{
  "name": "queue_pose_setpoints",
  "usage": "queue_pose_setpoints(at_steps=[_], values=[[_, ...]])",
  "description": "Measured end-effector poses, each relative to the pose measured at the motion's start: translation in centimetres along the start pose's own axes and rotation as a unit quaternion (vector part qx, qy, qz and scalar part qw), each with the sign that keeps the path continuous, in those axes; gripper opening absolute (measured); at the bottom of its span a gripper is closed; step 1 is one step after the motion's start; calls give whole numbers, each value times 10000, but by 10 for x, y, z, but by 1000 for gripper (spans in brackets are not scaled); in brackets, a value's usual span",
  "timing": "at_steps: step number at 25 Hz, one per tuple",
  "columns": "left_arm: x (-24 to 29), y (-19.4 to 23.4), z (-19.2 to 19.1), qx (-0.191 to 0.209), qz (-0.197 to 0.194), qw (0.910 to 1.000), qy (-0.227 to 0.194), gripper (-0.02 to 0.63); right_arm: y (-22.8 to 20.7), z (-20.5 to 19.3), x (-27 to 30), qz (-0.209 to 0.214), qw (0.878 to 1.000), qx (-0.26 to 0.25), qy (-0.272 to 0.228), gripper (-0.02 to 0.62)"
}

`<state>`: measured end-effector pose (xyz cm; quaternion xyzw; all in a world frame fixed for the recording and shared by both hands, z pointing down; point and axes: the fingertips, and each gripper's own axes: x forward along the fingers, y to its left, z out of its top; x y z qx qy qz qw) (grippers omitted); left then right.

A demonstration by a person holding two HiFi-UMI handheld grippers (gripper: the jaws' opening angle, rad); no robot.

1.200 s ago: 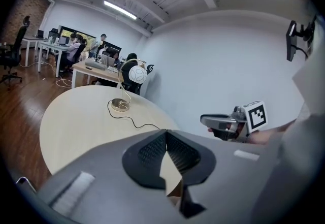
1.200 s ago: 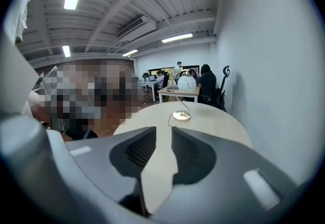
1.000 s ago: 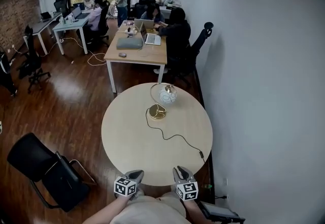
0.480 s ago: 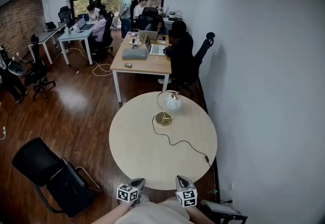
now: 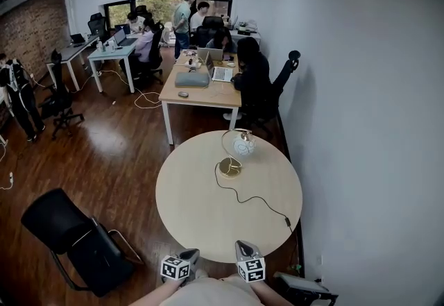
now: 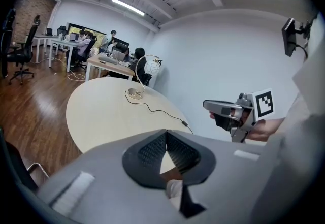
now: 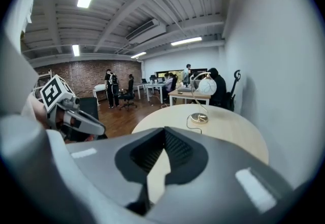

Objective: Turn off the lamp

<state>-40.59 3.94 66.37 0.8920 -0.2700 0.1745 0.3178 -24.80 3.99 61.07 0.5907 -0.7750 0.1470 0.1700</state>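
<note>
Head view: the lamp (image 5: 243,146) stands where it did a second ago, near the round table's (image 5: 201,204) far edge. Its cord (image 5: 253,199) trails to the right edge. The left gripper (image 5: 189,254) and right gripper (image 5: 243,248) sit at the near edge, lower in frame than before.

Left gripper view: the jaws are together and empty.

Right gripper view: the jaws have just been closing and now meet, with nothing between them.

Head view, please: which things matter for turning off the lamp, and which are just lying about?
Job: lamp, its cord, round table.
Lying about: black chair, desk with laptops, seated person.
</note>
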Motion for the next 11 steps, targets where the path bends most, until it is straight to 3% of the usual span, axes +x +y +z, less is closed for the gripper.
queue_pose_setpoints(at_steps=[11], values=[[-2, 10, -4, -112, 111, 9999, 8, 0, 2, -4, 9, 81, 9999, 147, 7, 3]])
